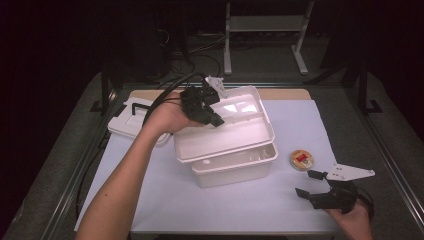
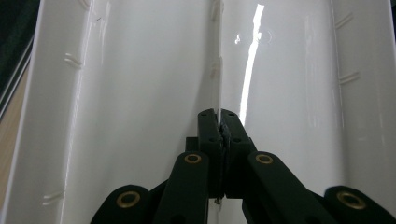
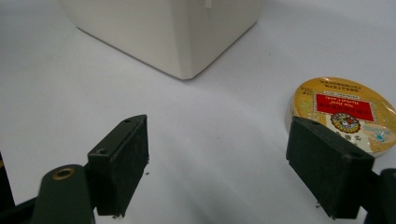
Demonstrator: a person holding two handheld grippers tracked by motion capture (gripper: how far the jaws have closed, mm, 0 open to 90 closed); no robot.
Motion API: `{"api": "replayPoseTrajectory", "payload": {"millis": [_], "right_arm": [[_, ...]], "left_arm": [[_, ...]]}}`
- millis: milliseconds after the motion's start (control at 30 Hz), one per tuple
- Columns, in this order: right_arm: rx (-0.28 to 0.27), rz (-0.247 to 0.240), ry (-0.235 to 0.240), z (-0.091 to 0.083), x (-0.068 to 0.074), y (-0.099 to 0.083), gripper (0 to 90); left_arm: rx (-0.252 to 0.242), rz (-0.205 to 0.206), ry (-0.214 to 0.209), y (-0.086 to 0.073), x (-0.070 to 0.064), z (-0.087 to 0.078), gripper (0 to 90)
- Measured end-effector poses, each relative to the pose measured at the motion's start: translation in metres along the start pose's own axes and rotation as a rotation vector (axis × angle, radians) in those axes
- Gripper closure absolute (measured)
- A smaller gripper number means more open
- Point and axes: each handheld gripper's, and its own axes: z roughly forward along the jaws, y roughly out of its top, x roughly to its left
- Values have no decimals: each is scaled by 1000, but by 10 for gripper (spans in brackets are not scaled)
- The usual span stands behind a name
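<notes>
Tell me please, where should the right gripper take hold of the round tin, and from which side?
Probably across its low side wall, coming down from above. The tin lies flat, lid up, alone on the white sheet beside the box, so its round rim is free all around. The right gripper is open, wide enough to span it.

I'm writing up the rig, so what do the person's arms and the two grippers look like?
Both grippers, left and right, are black, with flat rectangular jaw pads on linked arms joined by brass-coloured rivets. Each carries a grey three-cornered plate on top and trails a black cable. The forearms are bare, no sleeves showing.
</notes>
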Motion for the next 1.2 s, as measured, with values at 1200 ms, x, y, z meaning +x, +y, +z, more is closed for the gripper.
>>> {"api": "replayPoseTrajectory", "payload": {"millis": [1200], "right_arm": [[9, 1, -40, 2, -1, 0, 204]], "left_arm": [[-11, -231, 168, -149, -6, -94, 891]]}}
